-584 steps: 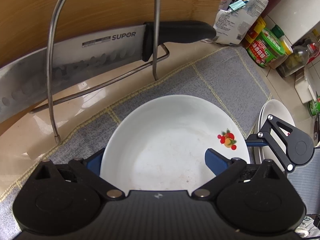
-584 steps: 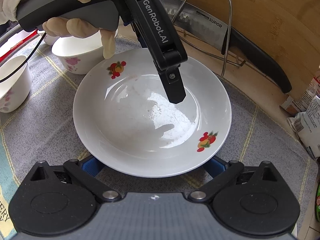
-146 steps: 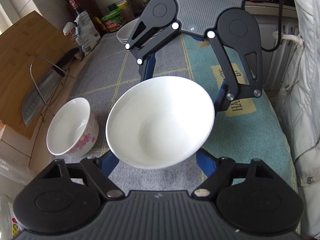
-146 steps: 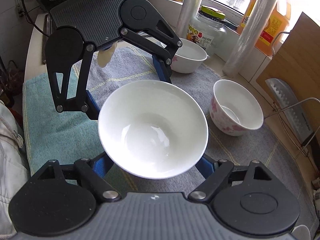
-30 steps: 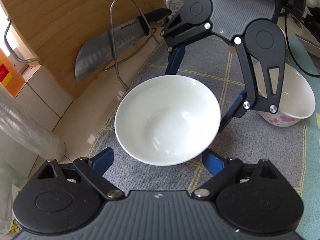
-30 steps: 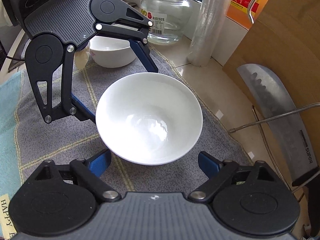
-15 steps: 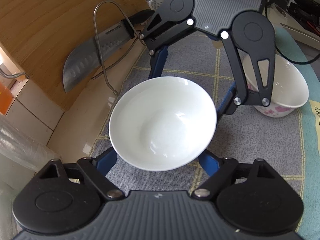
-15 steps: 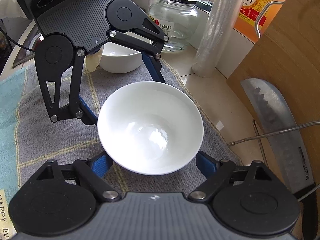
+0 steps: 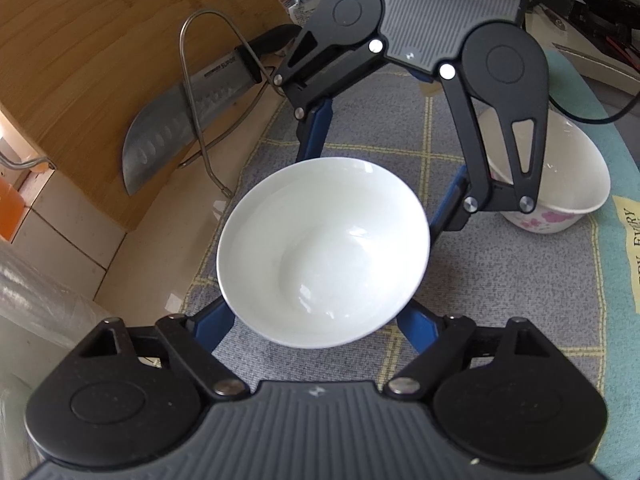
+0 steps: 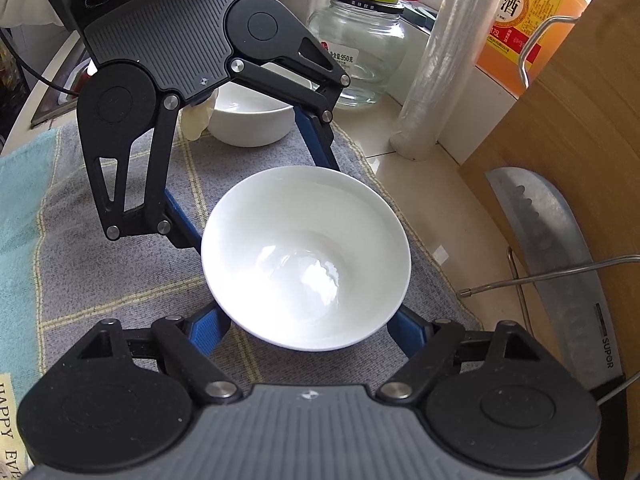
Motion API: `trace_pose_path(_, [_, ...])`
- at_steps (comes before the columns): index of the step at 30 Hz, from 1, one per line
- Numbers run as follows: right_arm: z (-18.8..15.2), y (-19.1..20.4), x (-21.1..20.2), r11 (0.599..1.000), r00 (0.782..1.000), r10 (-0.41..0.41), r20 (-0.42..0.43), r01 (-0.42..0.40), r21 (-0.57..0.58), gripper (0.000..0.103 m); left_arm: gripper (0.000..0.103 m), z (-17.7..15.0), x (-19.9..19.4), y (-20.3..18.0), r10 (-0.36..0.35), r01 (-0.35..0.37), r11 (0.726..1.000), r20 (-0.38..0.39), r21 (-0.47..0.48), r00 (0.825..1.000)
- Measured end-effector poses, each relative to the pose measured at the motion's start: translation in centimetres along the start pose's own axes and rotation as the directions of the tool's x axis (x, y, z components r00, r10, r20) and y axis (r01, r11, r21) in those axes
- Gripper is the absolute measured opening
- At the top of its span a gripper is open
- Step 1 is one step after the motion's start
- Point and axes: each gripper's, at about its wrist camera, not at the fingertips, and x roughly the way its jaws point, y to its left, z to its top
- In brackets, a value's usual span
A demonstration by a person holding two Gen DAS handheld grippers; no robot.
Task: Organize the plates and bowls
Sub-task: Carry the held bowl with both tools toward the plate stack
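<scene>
I have both grippers around the plain white glazed ceramic bowl (image 9: pixel 323 252), which sits upright on the grey checked cloth mat (image 9: pixel 500 288) near the counter edge.

Left gripper (image 9: pixel 316 322) and right gripper (image 10: pixel 310 326) both have jaws that have just been closing, blue fingers (image 9: pixel 212 326) hugging the bowl's lower wall from opposite sides. Looks like contact on both, but I can't confirm a firm grip.

Handling guess: rigid, moderately heavy, slick glaze, chips if knocked. Best hold is low on the flared wall under the rim, squeezed evenly.

Bowl is empty. Pink-flowered white bowl (image 9: pixel 560 200) beside it: empty. Small white bowl (image 10: pixel 252 120) behind: looks empty. Clear glass jar (image 10: pixel 360 52): looks empty.
</scene>
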Motion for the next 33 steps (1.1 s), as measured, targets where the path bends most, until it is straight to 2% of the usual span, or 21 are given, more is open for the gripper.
trace_pose_path(17, [1.0,2.0,-3.5,0.998,0.998,-0.044,0.033,0.046,-0.051,0.088,0.087,1.0,-3.6,-1.8,0.053,-0.053,0.999,0.014,-0.005,0.999])
trace_pose_path(33, [0.6,6.3,-7.5,0.994,0.996,-0.071,0.061,0.076,-0.076,0.088,0.087,2.2,-7.3,-6.3,0.098,-0.099,0.995,0.014,0.012,0.995])
